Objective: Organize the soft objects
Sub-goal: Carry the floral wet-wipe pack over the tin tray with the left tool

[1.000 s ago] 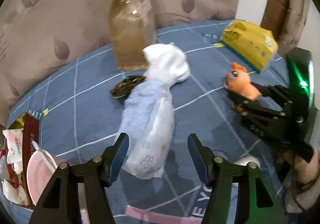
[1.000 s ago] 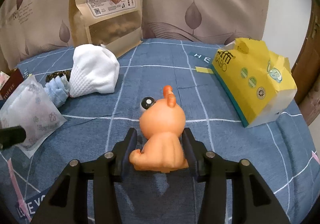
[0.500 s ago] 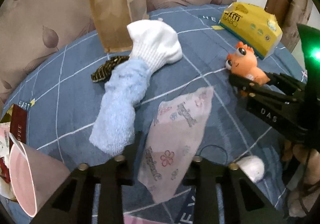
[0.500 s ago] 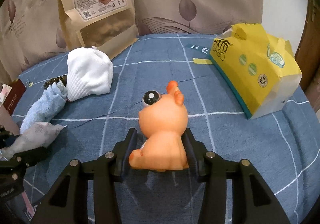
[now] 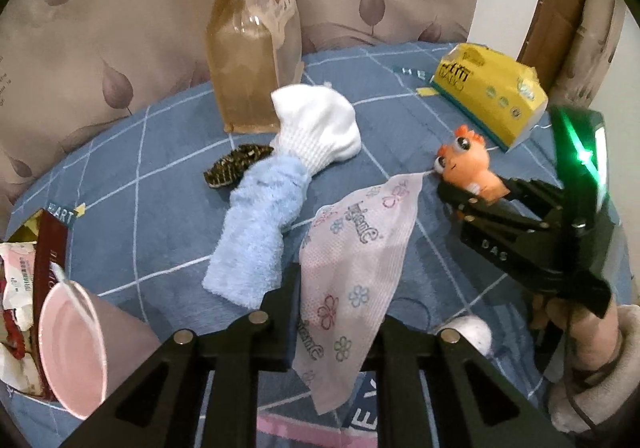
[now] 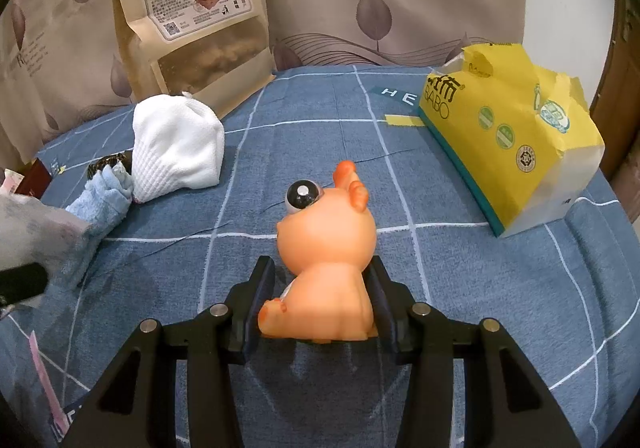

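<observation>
The left gripper (image 5: 334,312) is closing its jaws on a floral wipe pack (image 5: 356,268), the pads already pinching its lower half while the top corner is flopping toward the toy. The right gripper (image 6: 320,300) is clenching an orange toy (image 6: 326,268) by the body, its base sitting on the blue blanket (image 6: 460,288). To do this step well, the left jaws are probably needing a firm bite deep on the pack, since the limp wrapper is likely to sag or slip once carried; a straight lift would keep its loose corner from dragging the toy. Just left of the pack a blue sock (image 5: 260,232) is lying against a white sock (image 5: 320,124), with a dark scrunchie (image 5: 236,168) and a snack bag (image 5: 252,60) behind. A pink cup (image 5: 76,344) is crowding the near left edge, a tissue box (image 5: 488,92) the far right; open blanket is lying between the socks and the box
</observation>
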